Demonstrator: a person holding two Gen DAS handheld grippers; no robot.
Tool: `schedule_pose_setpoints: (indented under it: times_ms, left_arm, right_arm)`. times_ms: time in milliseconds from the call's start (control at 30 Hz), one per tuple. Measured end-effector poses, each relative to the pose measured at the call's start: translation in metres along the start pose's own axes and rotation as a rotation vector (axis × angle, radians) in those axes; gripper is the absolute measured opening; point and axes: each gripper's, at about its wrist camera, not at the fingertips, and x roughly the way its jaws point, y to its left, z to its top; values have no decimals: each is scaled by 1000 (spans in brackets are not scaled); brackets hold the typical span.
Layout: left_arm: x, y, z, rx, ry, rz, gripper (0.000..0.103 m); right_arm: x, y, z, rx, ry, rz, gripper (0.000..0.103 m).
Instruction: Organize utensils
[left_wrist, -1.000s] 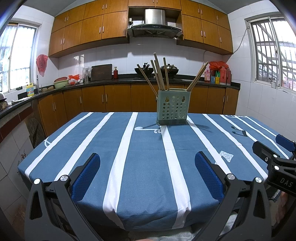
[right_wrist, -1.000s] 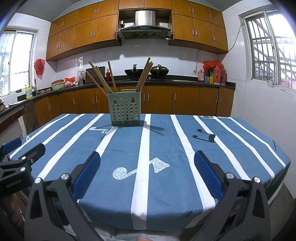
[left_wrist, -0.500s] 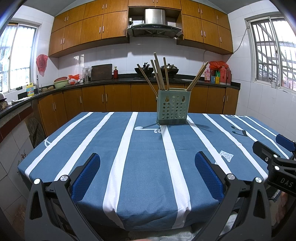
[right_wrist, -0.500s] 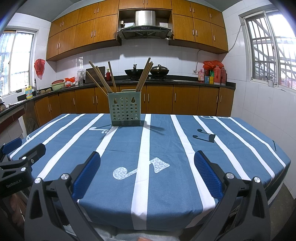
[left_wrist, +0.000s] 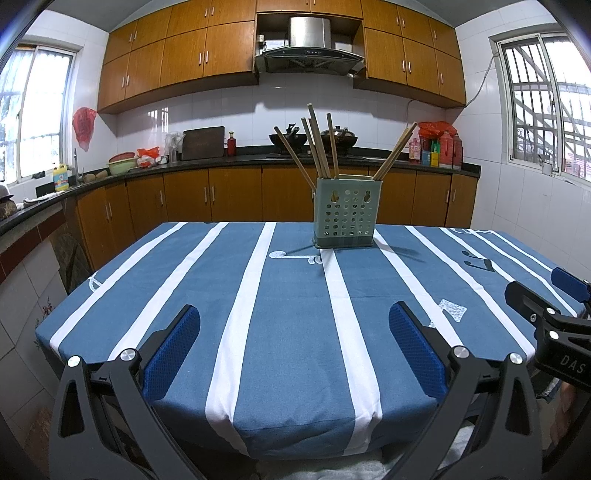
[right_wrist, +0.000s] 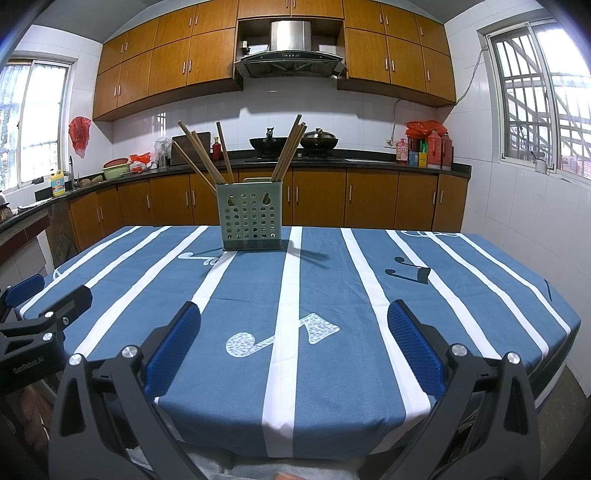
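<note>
A pale green perforated utensil holder (left_wrist: 344, 213) stands upright at the far middle of the table, also in the right wrist view (right_wrist: 250, 216). Several wooden chopsticks (left_wrist: 318, 147) stick out of it, leaning left and right (right_wrist: 289, 149). My left gripper (left_wrist: 294, 332) is open and empty over the table's near edge, far from the holder. My right gripper (right_wrist: 293, 330) is open and empty, also over the near edge. Each gripper shows at the side of the other's view.
The table wears a blue cloth with white stripes (left_wrist: 280, 302) and music-note prints (right_wrist: 280, 334). Kitchen counters with wooden cabinets (left_wrist: 229, 192) run behind and to the left. A tiled wall and window (right_wrist: 535, 110) stand to the right.
</note>
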Motion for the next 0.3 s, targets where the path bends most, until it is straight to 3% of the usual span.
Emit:
schedule_pose_setpoints:
  times_ms: [300]
  left_arm:
    - [-1,2,-5,-1,7,-4,101]
  right_arm:
    - [0,0,0,0,1,0,99]
